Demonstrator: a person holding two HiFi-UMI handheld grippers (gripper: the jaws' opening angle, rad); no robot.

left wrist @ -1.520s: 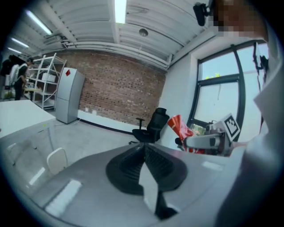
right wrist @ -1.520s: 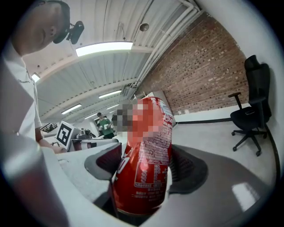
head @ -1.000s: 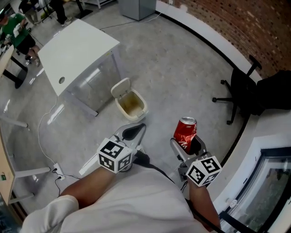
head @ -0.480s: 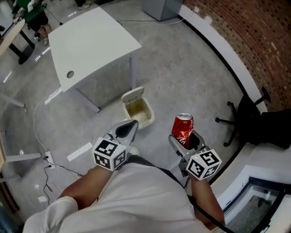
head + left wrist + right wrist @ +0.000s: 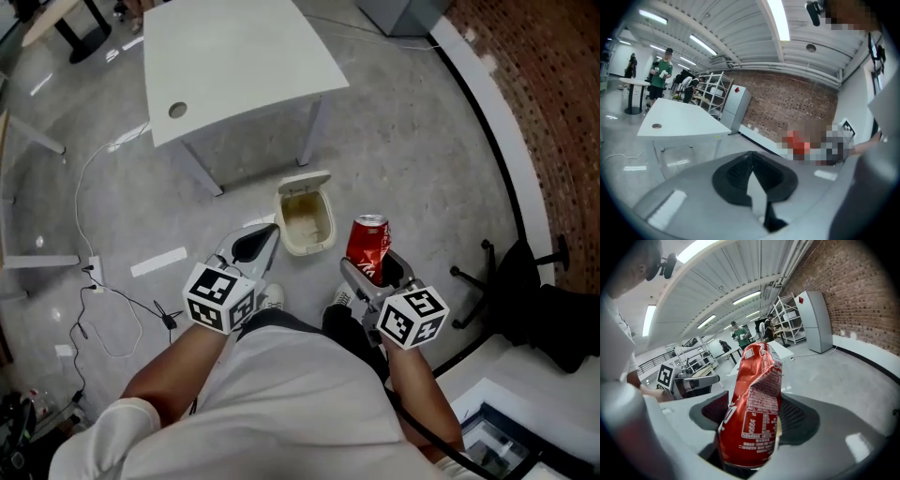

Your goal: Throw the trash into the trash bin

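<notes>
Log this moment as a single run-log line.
right tongs: shut on crushed red can | left tongs: shut, empty | trash bin: on floor, lid open, by white table | status: can not yet binned

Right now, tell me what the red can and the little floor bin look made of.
Can: thin metal, probably aluminium, with a glossy printed red finish; its wall is creased and dented. Bin: likely moulded plastic, matte cream, judging by its smooth, rounded one-piece walls.
</notes>
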